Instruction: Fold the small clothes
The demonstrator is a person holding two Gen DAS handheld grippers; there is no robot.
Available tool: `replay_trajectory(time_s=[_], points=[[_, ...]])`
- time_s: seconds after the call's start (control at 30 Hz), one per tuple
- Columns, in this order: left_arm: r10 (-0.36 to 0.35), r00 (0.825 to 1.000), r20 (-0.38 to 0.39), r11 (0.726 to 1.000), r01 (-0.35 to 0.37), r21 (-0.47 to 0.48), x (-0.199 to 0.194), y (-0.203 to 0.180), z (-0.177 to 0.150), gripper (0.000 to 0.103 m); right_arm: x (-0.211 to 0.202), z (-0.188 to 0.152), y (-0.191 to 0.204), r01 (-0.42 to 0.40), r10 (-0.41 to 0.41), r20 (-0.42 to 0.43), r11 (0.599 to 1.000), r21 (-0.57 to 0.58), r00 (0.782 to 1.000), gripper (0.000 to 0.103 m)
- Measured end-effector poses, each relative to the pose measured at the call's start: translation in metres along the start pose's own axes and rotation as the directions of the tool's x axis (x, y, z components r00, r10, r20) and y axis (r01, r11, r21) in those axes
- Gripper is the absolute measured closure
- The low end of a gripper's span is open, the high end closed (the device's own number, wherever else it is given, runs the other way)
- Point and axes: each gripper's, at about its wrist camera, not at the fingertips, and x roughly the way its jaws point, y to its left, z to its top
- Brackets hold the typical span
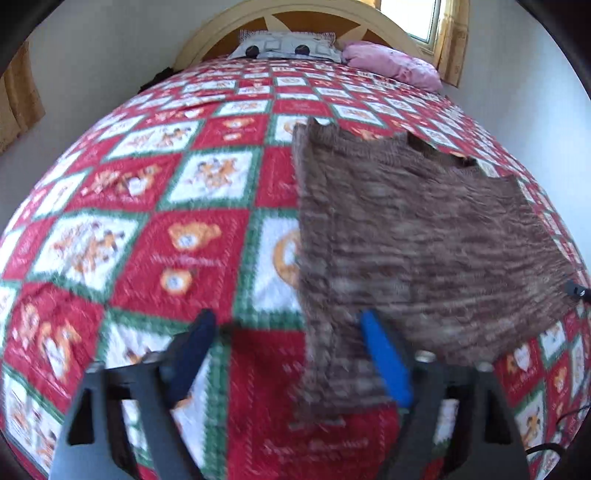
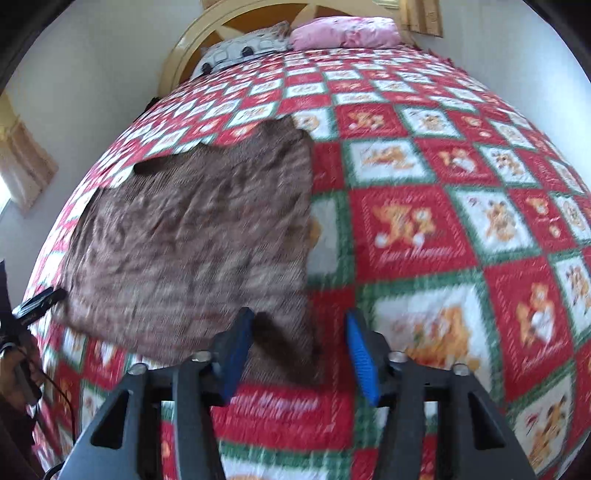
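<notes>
One brown knitted garment (image 1: 417, 229) lies spread on the red, white and green patchwork bedspread (image 1: 177, 258), mostly flat with shallow wrinkles. It looks sleeveless, with cut-outs along its far edge towards the pillows. In the right wrist view the garment (image 2: 192, 236) sits left of centre, its near corner drooping into a narrow flap; motion blur hides the knit's detail.

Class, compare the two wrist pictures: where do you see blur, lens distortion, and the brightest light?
Left wrist view: motion blur smears the brown garment and quilt; fisheye bulges the bed; window glares white. Right wrist view: the same blur and bulge, strongest near the fingers; the pink pillow stays sharper.
</notes>
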Motion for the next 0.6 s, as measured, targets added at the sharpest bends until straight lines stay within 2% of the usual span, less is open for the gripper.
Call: replay_trajectory(time_s=[0.03, 0.07, 0.1, 0.2, 0.23, 0.27, 0.43, 0.53, 0.6], points=[[-0.006, 1.0, -0.003, 1.0, 0.006, 0.011, 0.0, -0.004, -0.003, 0.042, -0.001, -0.003, 0.002, 0.008, -0.008, 0.003, 1.0, -0.005, 1.0, 0.054], [-0.003, 1.0, 0.006, 1.0, 0.003, 0.017, -0.002, -0.006, -0.005, 0.045, -0.002, -0.003, 0.004, 0.012, -0.012, 0.001, 1.0, -0.005, 1.0, 0.054], [-0.011, 1.0, 0.009, 1.0, 0.011, 0.019, -0.002, -0.006, -0.006, 0.048, -0.002, -0.004, 0.005, 0.022, -0.022, -0.003, 1.0, -0.011, 1.0, 0.058], [-0.049, 0.999, -0.001, 0.999, 0.049, -0.01, -0.005, 0.001, -0.009, 0.07, -0.004, -0.006, 0.006, 0.021, -0.021, -0.008, 1.0, -0.008, 1.0, 0.083], [-0.082, 0.997, -0.007, 0.996, 0.082, -0.021, -0.007, 0.003, -0.009, 0.085, -0.006, -0.007, 0.007, 0.021, -0.021, -0.009, 1.0, -0.016, 1.0, 0.089], [-0.099, 0.995, -0.013, 0.995, 0.099, -0.019, -0.009, 0.003, -0.012, 0.089, -0.008, -0.008, 0.009, 0.02, -0.02, -0.008, 1.0, -0.024, 1.0, 0.09], [-0.1, 0.995, 0.006, 0.995, 0.1, 0.01, -0.018, 0.003, -0.025, 0.094, -0.01, -0.016, 0.011, 0.026, -0.026, -0.017, 0.999, -0.038, 0.999, 0.091], [-0.106, 0.994, 0.014, 0.994, 0.106, 0.004, -0.017, 0.005, -0.026, 0.091, -0.005, -0.016, 0.008, 0.018, -0.019, -0.031, 1.0, -0.022, 0.999, 0.09], [-0.079, 0.997, 0.026, 0.997, 0.079, 0.017, -0.021, 0.003, -0.026, 0.087, -0.01, -0.015, 0.01, 0.025, -0.025, -0.021, 0.999, -0.021, 0.999, 0.088]])
